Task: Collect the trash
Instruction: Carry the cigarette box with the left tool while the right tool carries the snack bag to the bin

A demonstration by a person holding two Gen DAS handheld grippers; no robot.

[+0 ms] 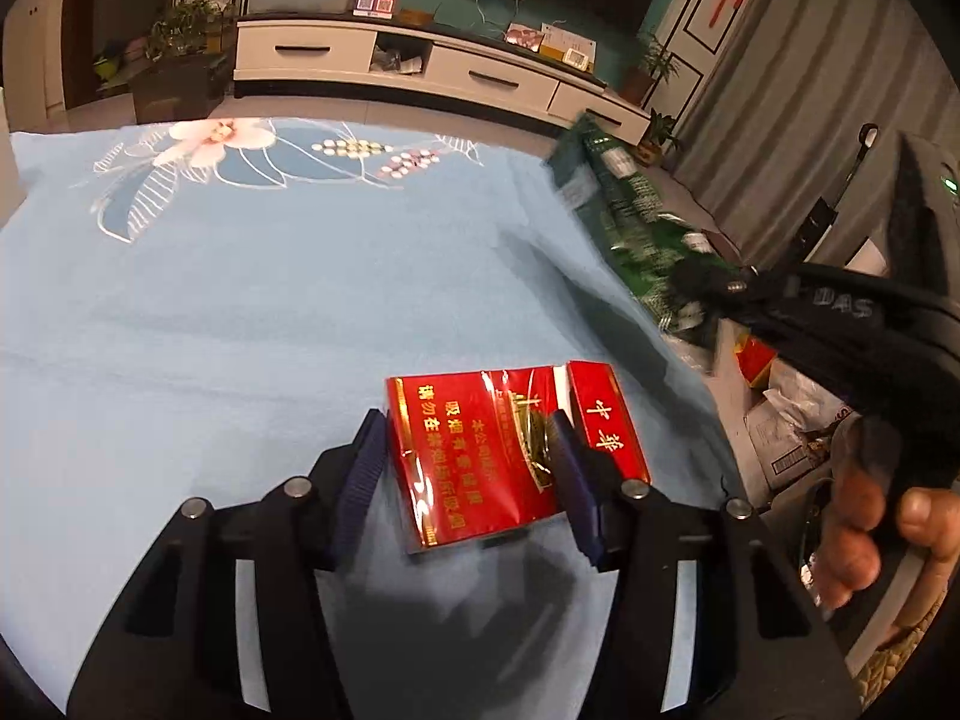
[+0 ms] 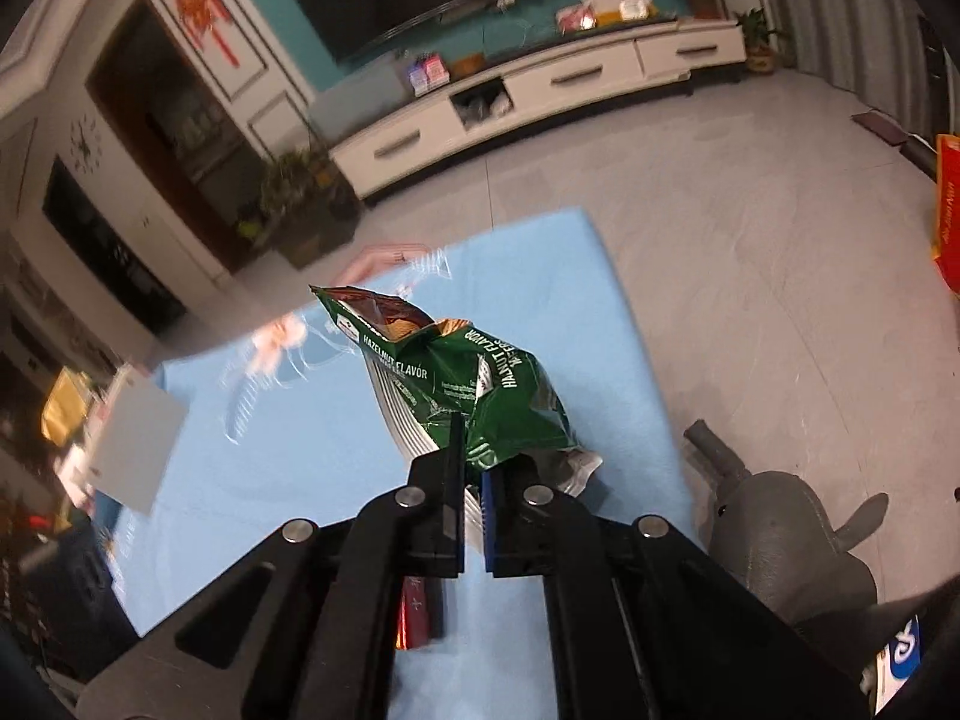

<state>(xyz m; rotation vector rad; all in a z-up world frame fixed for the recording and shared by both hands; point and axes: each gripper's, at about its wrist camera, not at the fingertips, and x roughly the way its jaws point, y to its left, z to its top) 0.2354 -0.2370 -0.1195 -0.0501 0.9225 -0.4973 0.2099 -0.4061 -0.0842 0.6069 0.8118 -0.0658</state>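
The flat red cigarette pack with gold lettering (image 1: 480, 450) lies on the light blue cloth-covered surface (image 1: 240, 312) between the blue pads of the left gripper (image 1: 468, 480), whose jaws stand half closed against its two sides, the pack's flip lid hanging open beyond the right-hand pad. The crinkled green foil snack bag marked hazelnut flavor (image 2: 462, 384) is pinched at its lower end by the fully closed right gripper (image 2: 474, 480), lifted clear of the surface ahead of the fingers. A person's hand (image 1: 864, 522) grips that tool's handle to the left gripper's right.

Black left gripper (image 1: 471, 474), blue ribbed pads (image 1: 360, 480), silver screws (image 1: 298, 486)
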